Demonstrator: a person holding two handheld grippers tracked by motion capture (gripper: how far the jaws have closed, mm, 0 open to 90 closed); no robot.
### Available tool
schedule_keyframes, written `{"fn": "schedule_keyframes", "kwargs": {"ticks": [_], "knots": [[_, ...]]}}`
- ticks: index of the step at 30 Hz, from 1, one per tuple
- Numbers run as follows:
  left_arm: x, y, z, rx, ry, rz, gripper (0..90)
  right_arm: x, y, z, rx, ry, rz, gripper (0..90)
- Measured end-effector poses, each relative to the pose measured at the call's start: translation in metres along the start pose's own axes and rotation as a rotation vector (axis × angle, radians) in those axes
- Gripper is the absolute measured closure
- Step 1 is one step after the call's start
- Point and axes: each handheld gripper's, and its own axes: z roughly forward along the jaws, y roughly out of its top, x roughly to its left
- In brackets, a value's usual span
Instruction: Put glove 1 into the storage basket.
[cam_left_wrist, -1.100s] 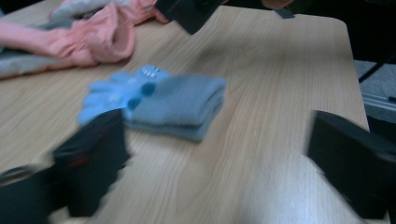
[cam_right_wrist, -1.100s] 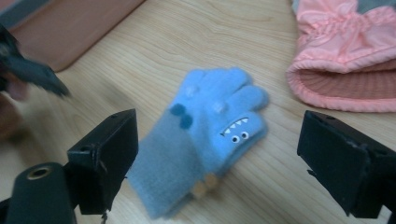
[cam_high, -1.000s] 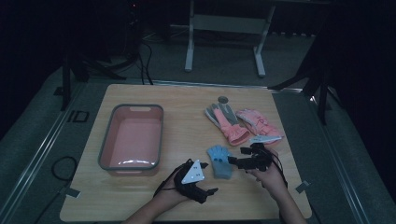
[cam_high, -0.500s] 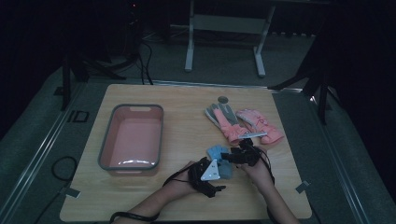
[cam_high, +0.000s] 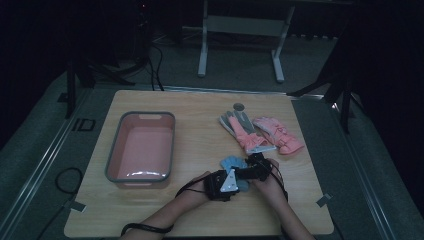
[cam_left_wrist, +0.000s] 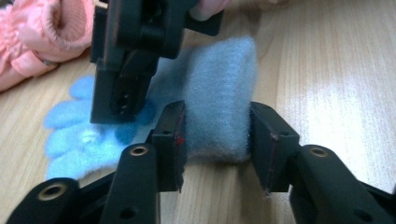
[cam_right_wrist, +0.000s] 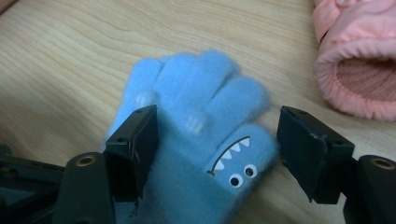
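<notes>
Blue glove (cam_right_wrist: 201, 140) is lying flat near the table's (cam_high: 200, 140) front edge, both grippers crowding it. Left gripper (cam_left_wrist: 215, 135) has just been closing, its jaws now squeezing the fuzzy cuff. Right gripper (cam_right_wrist: 215, 149) has its jaws spread either side of the glove's fingers, one pad touching, no real pinch yet. Looks like the pick-up step, so the right is needing to clamp before any lift. Farther back, pink gloves (cam_high: 277, 135) and a pink tub (cam_high: 142, 150) are sitting. Hard to tell if it's one blue glove or two stacked.
</notes>
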Motion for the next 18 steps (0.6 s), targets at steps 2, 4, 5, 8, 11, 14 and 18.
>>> {"fn": "schedule_keyframes", "kwargs": {"ticks": [2, 4, 5, 8, 11, 14, 18], "knots": [[0.001, 0.0, 0.0, -0.003, -0.003, -0.019, 63.0, 0.0, 0.001, 0.0, 0.002, 0.004, -0.009, 30.4], [0.002, 0.001, 0.0, 0.001, -0.006, -0.034, 65.6, -0.001, 0.001, 0.001, 0.0, 0.016, -0.022, 34.9], [0.003, 0.002, 0.0, 0.005, -0.007, -0.039, 65.6, -0.001, 0.001, 0.001, 0.0, 0.016, -0.022, 34.9], [0.005, 0.005, 0.0, 0.02, -0.012, -0.056, 70.2, 0.002, 0.0, 0.001, -0.01, 0.064, -0.029, 57.5], [0.006, 0.005, -0.001, 0.023, -0.018, -0.069, 72.7, 0.003, -0.001, 0.002, -0.015, 0.099, -0.013, 69.8], [0.008, 0.006, -0.003, 0.026, -0.032, -0.079, 75.1, 0.002, -0.002, 0.002, -0.016, 0.12, 0.016, 75.2], [0.011, 0.007, -0.006, 0.036, -0.054, -0.085, 76.8, 0.0, -0.001, 0.0, -0.026, 0.151, 0.048, 77.0]]}}
